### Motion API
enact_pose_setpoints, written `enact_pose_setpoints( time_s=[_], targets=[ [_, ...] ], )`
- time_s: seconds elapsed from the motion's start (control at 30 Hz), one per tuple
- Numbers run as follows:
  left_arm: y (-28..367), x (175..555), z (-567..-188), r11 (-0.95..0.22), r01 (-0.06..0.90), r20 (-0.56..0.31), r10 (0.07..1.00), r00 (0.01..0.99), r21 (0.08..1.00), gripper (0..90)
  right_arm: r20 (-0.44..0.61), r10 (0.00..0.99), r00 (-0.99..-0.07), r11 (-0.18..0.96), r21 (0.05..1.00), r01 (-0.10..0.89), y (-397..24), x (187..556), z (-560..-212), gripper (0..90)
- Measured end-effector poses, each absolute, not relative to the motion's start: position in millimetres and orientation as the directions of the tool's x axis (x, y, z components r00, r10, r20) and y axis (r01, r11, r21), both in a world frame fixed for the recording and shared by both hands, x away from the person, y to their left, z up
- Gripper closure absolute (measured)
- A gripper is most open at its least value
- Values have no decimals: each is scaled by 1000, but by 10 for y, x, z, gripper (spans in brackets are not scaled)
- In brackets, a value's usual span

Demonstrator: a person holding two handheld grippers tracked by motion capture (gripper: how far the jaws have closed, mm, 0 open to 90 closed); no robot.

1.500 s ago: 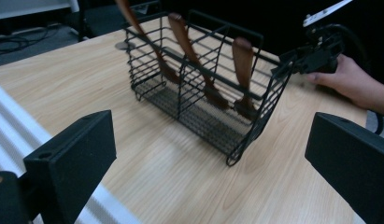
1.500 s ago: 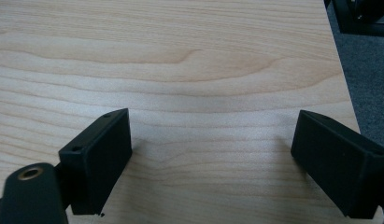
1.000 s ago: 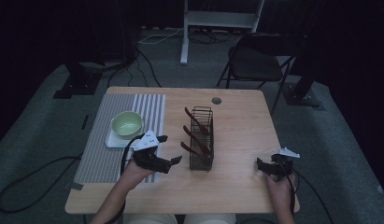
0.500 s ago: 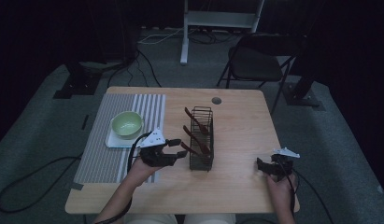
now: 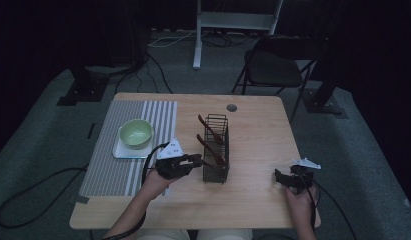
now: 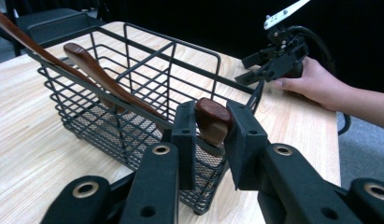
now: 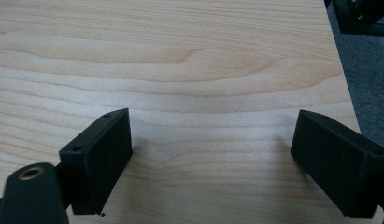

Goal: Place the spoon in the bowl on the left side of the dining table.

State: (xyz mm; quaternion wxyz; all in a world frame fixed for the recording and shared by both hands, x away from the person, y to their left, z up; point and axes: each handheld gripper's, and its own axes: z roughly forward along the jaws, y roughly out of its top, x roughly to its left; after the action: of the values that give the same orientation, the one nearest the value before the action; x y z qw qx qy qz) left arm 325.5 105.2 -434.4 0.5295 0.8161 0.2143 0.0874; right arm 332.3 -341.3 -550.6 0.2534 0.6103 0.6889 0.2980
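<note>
A black wire basket [image 5: 216, 172] stands mid-table with two brown wooden spoons leaning in it. My left gripper [image 5: 195, 161] is at the basket's near left corner. In the left gripper view its jaws have just been closing, and the gripper [image 6: 210, 125] is shut on the rounded end of the nearer wooden spoon [image 6: 213, 116], which rests on the basket rim [image 6: 194, 46]. The second spoon [image 6: 87, 58] leans farther back. My right gripper [image 5: 281, 177] rests at the table's right front, held by a hand. The right gripper [image 7: 210, 154] stands open over bare wood.
A green bowl [image 5: 136, 133] sits on a white tray [image 5: 120, 151] on a striped grey mat [image 5: 113, 165] at the left. The table has a cable hole [image 5: 232, 107] near its far edge. A folding chair [image 5: 273, 70] stands beyond the table.
My left gripper moved right to the basket's corner and its jaws closed on the end of the near spoon. The right gripper stayed in place.
</note>
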Motion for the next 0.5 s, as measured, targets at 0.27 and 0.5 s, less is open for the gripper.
enact_pose_setpoints(
  time_s=[0.27,0.5],
  targets=[
    [1082,3245,-4320,-297,258,-104,448,888,919,833,14,992,-127,78,720,690,-3413,3323,-5506,119],
    [1061,3229,-4277,-294,247,-88,465,881,924,835,14,992,-127,78,720,690,-3413,3323,-5506,119]
  ],
)
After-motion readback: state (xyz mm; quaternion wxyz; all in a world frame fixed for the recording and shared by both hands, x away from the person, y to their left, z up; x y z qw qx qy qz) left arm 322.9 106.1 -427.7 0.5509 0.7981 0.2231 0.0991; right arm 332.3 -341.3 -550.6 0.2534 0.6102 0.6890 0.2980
